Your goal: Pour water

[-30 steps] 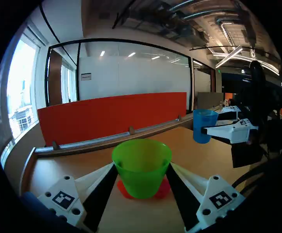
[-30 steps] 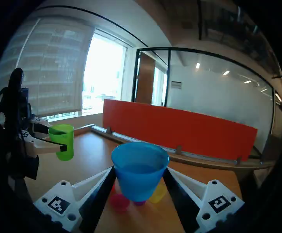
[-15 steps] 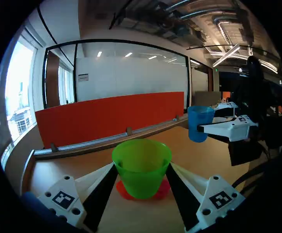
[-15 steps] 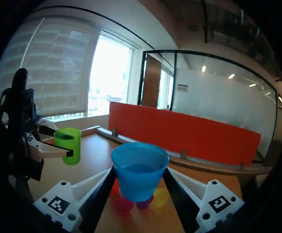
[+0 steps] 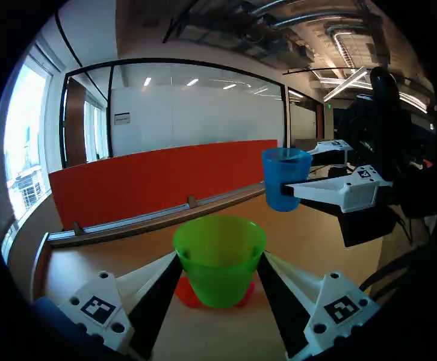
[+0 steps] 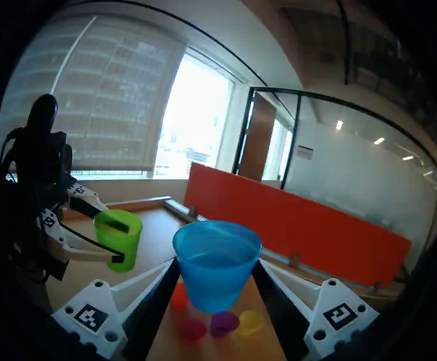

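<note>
In the left gripper view, my left gripper (image 5: 218,265) is shut on a green plastic cup (image 5: 220,259), held upright above the wooden table (image 5: 315,240). Up and to the right hangs the blue cup (image 5: 283,177), gripped by the right gripper (image 5: 339,191). In the right gripper view, my right gripper (image 6: 217,271) is shut on the blue cup (image 6: 216,262), which holds water. To its left the green cup (image 6: 118,238) sits in the left gripper (image 6: 92,243), close by and slightly lower.
A red cup (image 5: 185,292) lies on the table under the green cup. Small red (image 6: 179,296), pink (image 6: 191,329), purple (image 6: 223,322) and yellow (image 6: 250,320) cups stand on the table below the blue cup. An orange divider panel (image 5: 158,177) runs along the table's far edge.
The blue cup in the right gripper has risen and come closer to the green cup. Both views have swung, and the two cups now stand nearer each other.
</note>
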